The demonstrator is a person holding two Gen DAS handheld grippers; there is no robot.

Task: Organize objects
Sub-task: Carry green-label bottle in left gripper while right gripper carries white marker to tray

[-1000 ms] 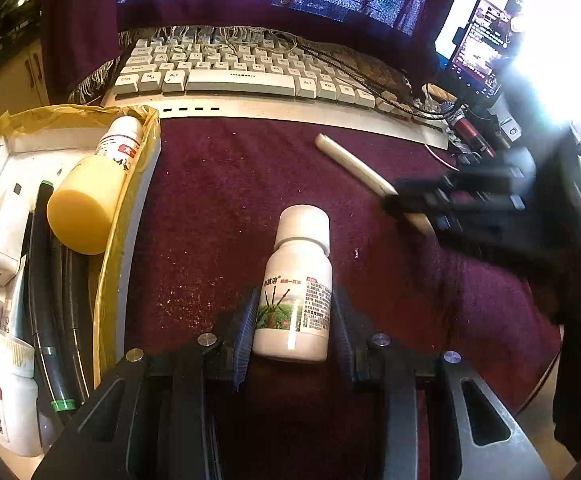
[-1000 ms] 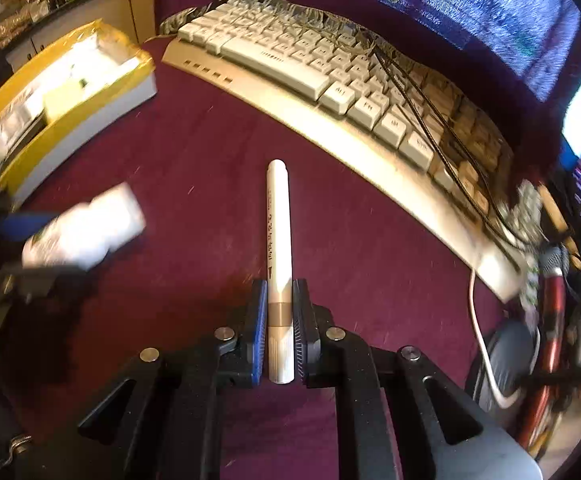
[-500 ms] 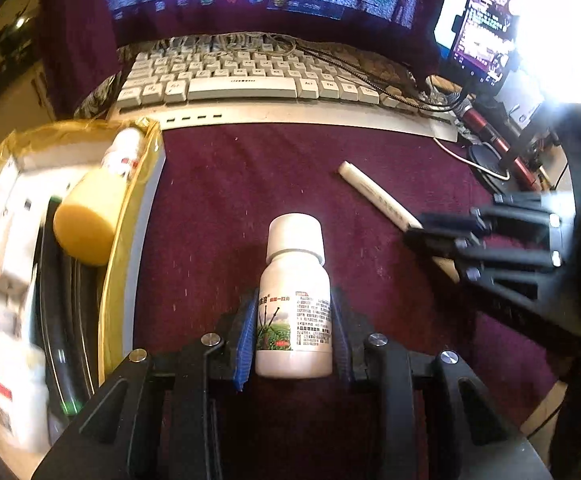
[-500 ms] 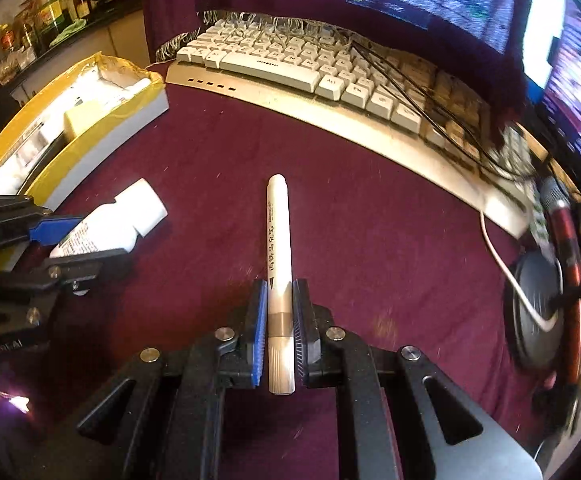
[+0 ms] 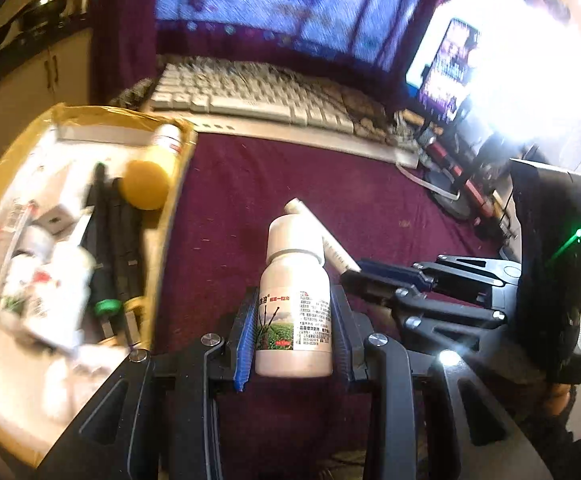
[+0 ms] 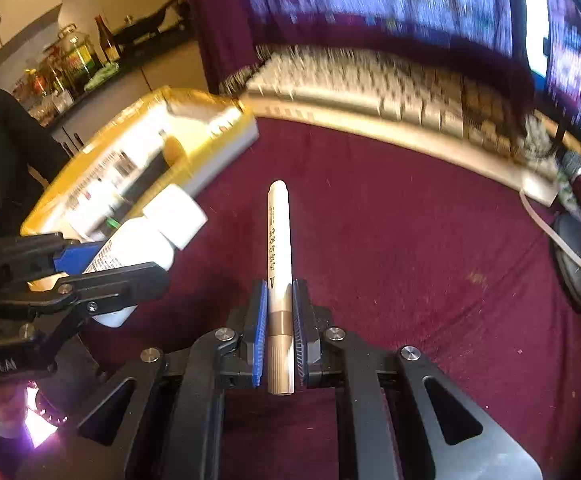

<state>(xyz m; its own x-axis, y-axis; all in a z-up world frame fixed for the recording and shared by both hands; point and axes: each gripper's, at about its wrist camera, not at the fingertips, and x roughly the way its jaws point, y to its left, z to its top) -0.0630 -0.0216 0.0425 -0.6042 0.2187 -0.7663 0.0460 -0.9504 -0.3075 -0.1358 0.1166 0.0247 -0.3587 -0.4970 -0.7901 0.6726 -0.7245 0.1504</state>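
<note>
Gripping a white bottle (image 5: 295, 308) by its labelled body, left gripper (image 5: 293, 338) has both pads pressed on it, cap pointing away, above the maroon cloth (image 5: 226, 216). Right gripper (image 6: 277, 334) is clamped on a white marker (image 6: 278, 256) near its tan band, just beside the bottle. Yellow-edged box (image 5: 166, 236) of assorted items sits left; keyboard (image 5: 258, 100) lies beyond.

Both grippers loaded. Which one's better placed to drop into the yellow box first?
Left, probably. The left gripper holds the white bottle next to the yellow box; the right gripper, with the marker, sits farther away.
</note>
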